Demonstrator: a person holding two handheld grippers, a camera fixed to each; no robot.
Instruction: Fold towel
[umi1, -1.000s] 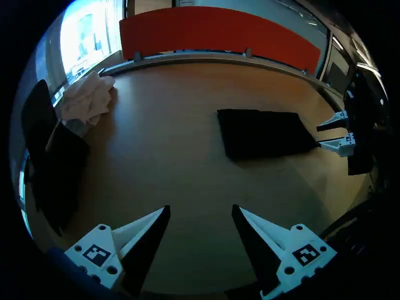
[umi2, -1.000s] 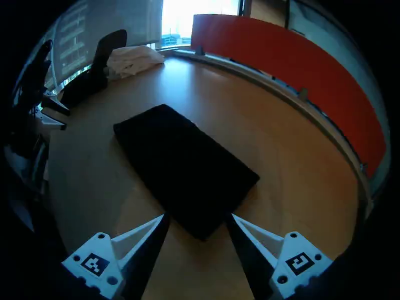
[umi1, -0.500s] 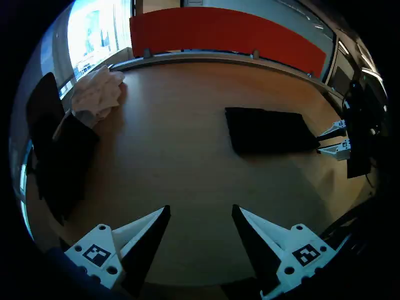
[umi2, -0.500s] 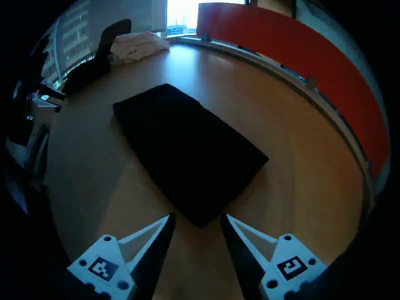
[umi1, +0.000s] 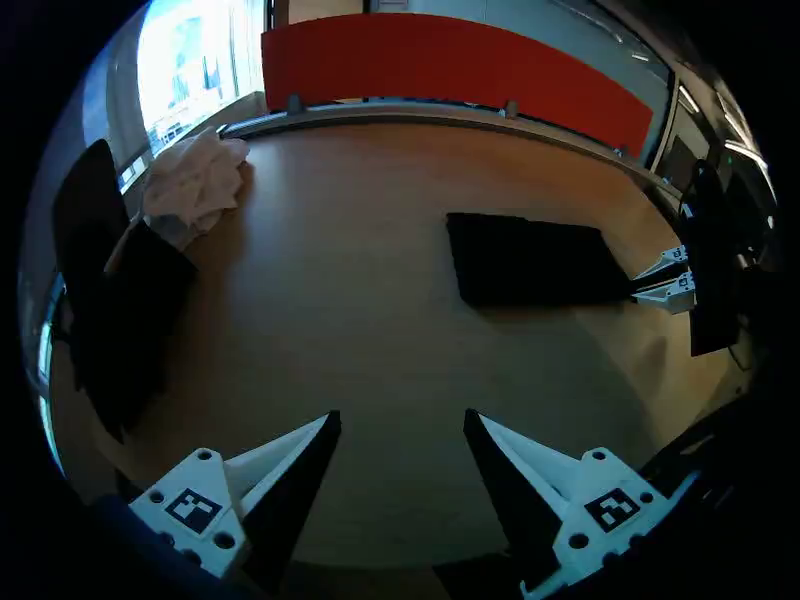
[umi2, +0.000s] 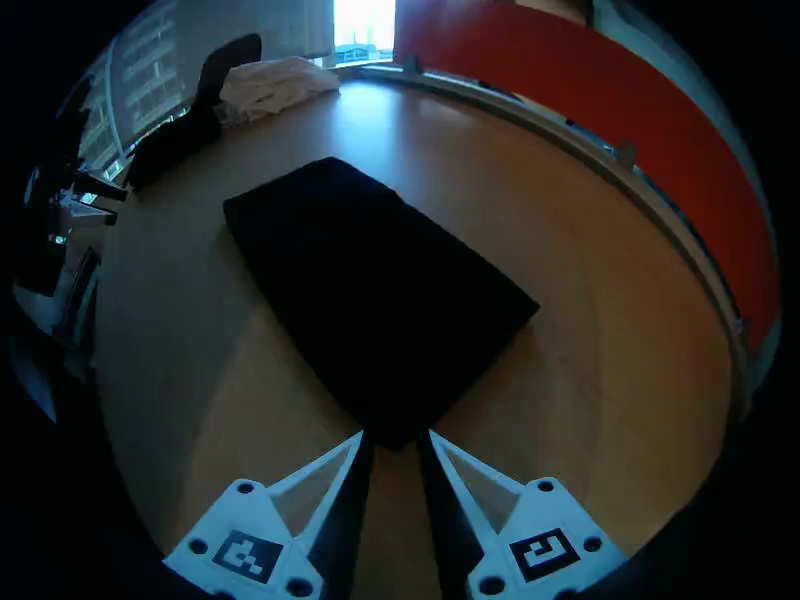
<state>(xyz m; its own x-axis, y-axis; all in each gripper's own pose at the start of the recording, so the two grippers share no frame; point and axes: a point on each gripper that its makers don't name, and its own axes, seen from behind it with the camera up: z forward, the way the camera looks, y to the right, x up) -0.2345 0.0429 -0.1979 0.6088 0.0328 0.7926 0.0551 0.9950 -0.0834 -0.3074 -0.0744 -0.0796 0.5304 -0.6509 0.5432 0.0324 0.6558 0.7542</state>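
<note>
1. Since the frame half a second before, the right gripper (umi2: 395, 445) had drawn its fingers in from a middling spread to a narrow slit and had come closer to the black towel (umi2: 370, 290).
2. The towel's near corner sat right at the fingertips (umi2: 362, 442), between the two. Whether both were pressing on the cloth could not be told.
3. The towel lay flat and folded into a rectangle on the wooden table (umi1: 330, 280), with bare wood all around it.
4. In the left gripper view, the right gripper's two white fingers showed close together at the towel's far-right edge.
5. The left gripper (umi1: 401, 414) was spread wide over bare table, well apart from the towel and holding nothing.
6. A heap of pale cloth (umi1: 195, 180) lay at the table's far corner beside a dark chair (umi1: 110, 300), and a red panel (umi1: 440, 60) ran along the table's back edge.
</note>
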